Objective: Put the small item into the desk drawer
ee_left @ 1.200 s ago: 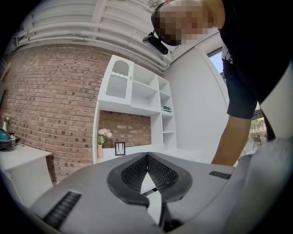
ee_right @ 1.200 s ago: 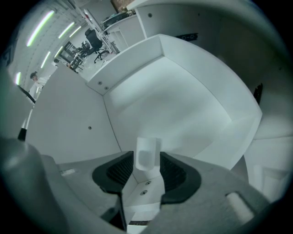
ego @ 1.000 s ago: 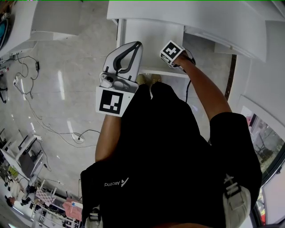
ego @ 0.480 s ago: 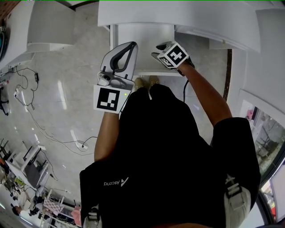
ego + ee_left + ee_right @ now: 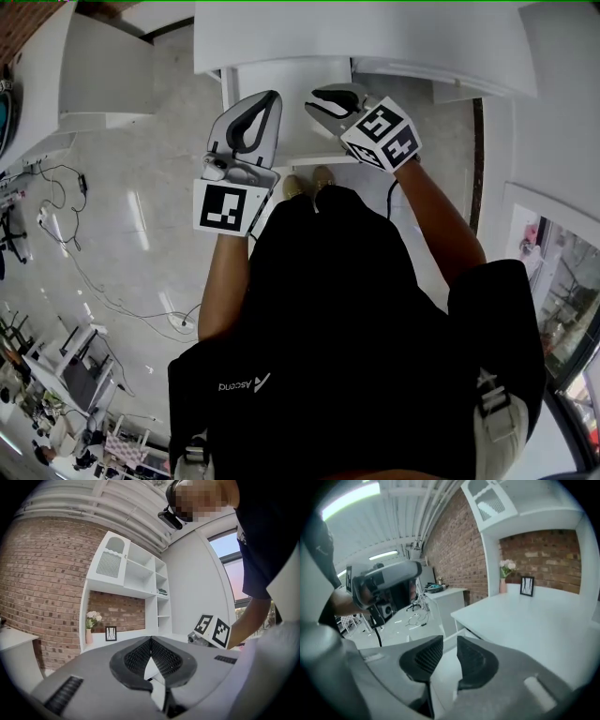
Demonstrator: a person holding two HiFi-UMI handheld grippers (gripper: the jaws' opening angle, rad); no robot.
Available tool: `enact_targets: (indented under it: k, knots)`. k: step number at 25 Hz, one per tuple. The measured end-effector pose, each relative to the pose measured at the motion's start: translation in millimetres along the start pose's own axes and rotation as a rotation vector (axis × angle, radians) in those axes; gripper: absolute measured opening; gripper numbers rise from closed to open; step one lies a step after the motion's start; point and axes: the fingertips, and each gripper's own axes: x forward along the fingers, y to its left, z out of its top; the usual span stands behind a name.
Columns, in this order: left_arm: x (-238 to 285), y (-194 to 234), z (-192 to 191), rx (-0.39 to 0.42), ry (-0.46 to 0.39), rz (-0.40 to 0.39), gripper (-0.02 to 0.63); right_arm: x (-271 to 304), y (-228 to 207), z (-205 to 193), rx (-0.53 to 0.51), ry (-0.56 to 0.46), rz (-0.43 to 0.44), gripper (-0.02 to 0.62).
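The white desk drawer (image 5: pixel 292 117) stands pulled out under the desk top (image 5: pixel 375 33). No small item shows in any view. My left gripper (image 5: pixel 273 95) hangs over the drawer's left side, shut with its pads (image 5: pixel 140 656) meeting at the tips and nothing between them. My right gripper (image 5: pixel 313 100) is raised above the drawer's right part; its jaws are closing with a narrow gap and nothing between the pads (image 5: pixel 476 660). The right gripper's marker cube (image 5: pixel 212 630) shows in the left gripper view, and the left gripper (image 5: pixel 389 581) shows in the right gripper view.
A white shelf unit (image 5: pixel 140 573) stands on the desk against a brick wall, with a vase of flowers (image 5: pixel 91 620) and a small picture frame (image 5: pixel 111 633). Cables (image 5: pixel 75 253) lie on the floor at left. A white cabinet (image 5: pixel 103 66) stands left of the desk.
My right gripper has come up out of the drawer and towards the person, and its jaws have narrowed. The left gripper has barely moved.
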Motion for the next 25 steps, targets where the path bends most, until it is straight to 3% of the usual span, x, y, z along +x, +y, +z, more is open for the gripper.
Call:
enact_targets:
  k: [16, 25]
  knots:
    - [-8, -38, 44, 0.041, -0.041, -0.066, -0.002, -113, 39, 110, -0.108, -0.517, -0.057, 0.003]
    - [-13, -55, 63, 0.065, -0.068, -0.120, -0.002, -143, 62, 129, -0.139, -0.664, -0.040, 0.002]
